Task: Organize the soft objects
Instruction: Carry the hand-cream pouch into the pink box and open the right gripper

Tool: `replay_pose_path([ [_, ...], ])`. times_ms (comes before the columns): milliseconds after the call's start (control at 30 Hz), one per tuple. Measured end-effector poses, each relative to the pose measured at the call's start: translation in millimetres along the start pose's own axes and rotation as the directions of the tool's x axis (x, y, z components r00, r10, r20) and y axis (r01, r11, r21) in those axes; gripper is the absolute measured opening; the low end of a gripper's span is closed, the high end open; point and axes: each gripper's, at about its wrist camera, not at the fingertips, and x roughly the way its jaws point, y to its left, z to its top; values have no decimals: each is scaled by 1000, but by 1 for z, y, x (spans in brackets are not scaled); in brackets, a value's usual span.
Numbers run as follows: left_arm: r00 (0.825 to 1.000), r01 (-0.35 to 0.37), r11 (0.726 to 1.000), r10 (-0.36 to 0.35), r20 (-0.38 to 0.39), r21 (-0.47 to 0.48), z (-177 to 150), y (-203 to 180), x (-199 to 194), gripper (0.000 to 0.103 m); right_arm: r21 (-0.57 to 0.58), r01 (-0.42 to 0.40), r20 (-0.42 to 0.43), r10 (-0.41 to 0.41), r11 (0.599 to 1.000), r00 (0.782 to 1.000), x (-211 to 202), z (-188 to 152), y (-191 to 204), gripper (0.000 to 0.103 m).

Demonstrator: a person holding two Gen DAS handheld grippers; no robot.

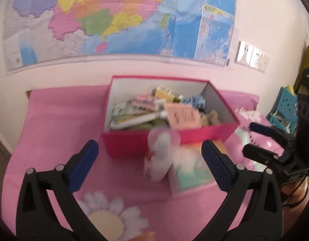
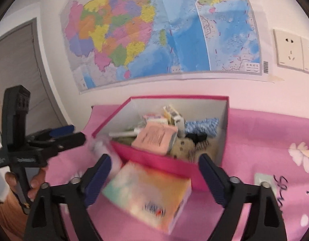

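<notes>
While both pairs of jaws stand spread wide with nothing clamped in them, the soft things lie loose on the pink cloth. Between the blue pads of the left gripper, and just beyond their tips, a blurred white-and-pink pouch stands against the near wall of the pink box; neither pad touches it. Beside it, close to the inner face of that gripper's right finger, lies a pastel tissue pack, also free of the pads. Seen from the other camera, the right gripper has the same tissue pack lying tilted between its open fingers, in front of the box, with clear gaps to both pads. Past the fingertips the open box holds a jumble: a pink packet, a blue-and-white knitted piece, a beige plush piece and smaller packets too blurred to tell. Off the left finger of the right gripper, the left gripper shows side-on, held by a hand. A map hangs on the wall behind.
</notes>
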Motion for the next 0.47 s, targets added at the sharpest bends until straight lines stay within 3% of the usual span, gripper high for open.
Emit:
replay_pose_path([
  [133,998,-25,999,23,-50,-41,-24,2,-2,103,-49,63,-19,-64,997,998,-10,-22,14,103],
  [300,997,-27,996,20,-75,-82,-44,3,-12,103,-38,73,-1,-73,997,997,-26,-42,26,103],
  [467,994,-83,996,81,-68,-37,-60,-6,-23,103,-54,59,-10,-60,997,998,-32,-57,43,103],
])
